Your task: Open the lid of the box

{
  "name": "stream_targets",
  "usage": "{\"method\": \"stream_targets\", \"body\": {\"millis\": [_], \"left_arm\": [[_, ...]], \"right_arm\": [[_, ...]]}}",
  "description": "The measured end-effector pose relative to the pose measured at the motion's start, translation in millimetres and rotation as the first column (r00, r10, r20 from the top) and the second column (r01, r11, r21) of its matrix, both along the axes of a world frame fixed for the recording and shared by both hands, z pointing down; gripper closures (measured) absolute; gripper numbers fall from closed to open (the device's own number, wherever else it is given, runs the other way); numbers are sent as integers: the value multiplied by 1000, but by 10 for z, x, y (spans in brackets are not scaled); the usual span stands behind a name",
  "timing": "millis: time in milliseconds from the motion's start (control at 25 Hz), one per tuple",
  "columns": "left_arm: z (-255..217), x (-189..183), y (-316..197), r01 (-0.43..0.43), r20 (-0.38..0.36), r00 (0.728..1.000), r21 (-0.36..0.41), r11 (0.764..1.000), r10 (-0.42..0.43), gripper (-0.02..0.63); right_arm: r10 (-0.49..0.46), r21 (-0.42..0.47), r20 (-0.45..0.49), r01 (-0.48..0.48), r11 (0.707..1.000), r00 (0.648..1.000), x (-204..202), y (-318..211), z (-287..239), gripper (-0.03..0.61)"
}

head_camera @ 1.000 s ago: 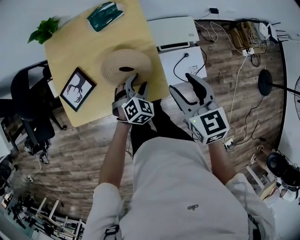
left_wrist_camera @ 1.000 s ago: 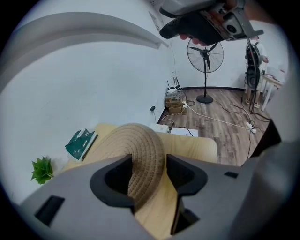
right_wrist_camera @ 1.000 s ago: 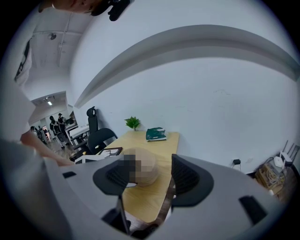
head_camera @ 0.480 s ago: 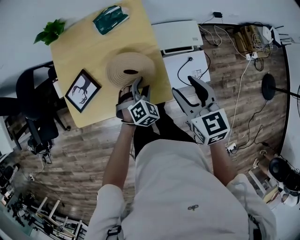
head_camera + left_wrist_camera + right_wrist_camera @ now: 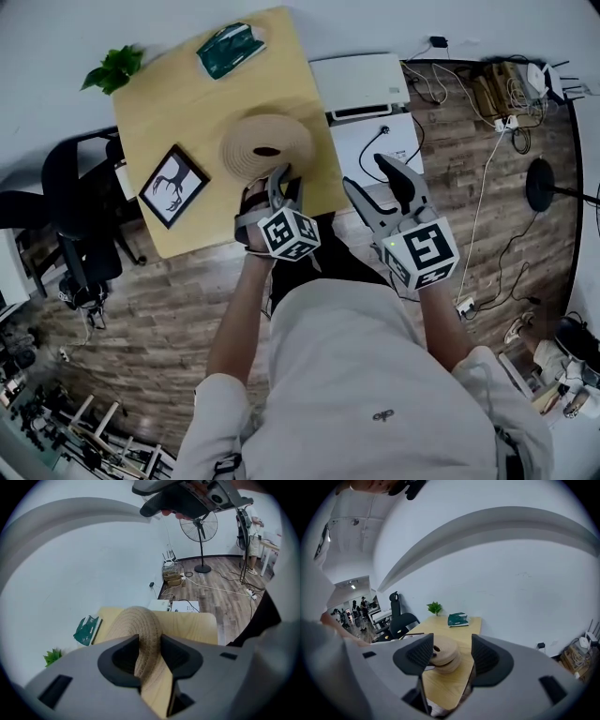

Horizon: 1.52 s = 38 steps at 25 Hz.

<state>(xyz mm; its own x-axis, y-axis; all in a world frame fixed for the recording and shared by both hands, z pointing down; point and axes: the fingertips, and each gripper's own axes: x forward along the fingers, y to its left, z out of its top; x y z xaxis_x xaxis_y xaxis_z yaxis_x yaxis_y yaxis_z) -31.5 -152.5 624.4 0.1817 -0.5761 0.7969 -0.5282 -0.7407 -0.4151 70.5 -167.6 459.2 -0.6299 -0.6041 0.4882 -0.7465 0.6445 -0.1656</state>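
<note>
A round woven box with a domed lid (image 5: 265, 145) stands near the front edge of the light wooden table (image 5: 187, 112). My left gripper (image 5: 284, 176) points down at the lid's near rim. Its jaws have just been closing, and in the left gripper view the woven rim (image 5: 140, 620) fills the gap between the pads of the left gripper (image 5: 150, 641). My right gripper (image 5: 370, 173) hovers open beyond the table's right front corner, nothing between its fingers. In the right gripper view the box (image 5: 444, 652) shows in the distance between the wide jaws of the right gripper (image 5: 452, 656).
A framed picture (image 5: 173, 185) lies at the table's left, a green packet (image 5: 230, 49) and a small plant (image 5: 114, 68) at the back. A white appliance (image 5: 361, 73) with cables sits to the right, a black chair (image 5: 70, 187) to the left. A floor fan (image 5: 202, 527) stands far off.
The left gripper's jaws have narrowed from wide open onto the lid's near rim. Both hands have stayed nearly in place; the right gripper is unchanged.
</note>
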Motion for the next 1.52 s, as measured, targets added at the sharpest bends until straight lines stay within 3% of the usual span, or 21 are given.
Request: {"method": "stream_targets", "body": {"millis": [720, 1520], "left_arm": [[-339, -49, -28, -25, 79, 997, 98, 995, 17, 517], [-917, -491, -24, 113, 59, 990, 235, 965, -130, 532]], "right_arm": [[-21, 65, 39, 18, 998, 999, -4, -20, -297, 339], [-99, 138, 66, 89, 986, 993, -193, 93, -576, 349]]}}
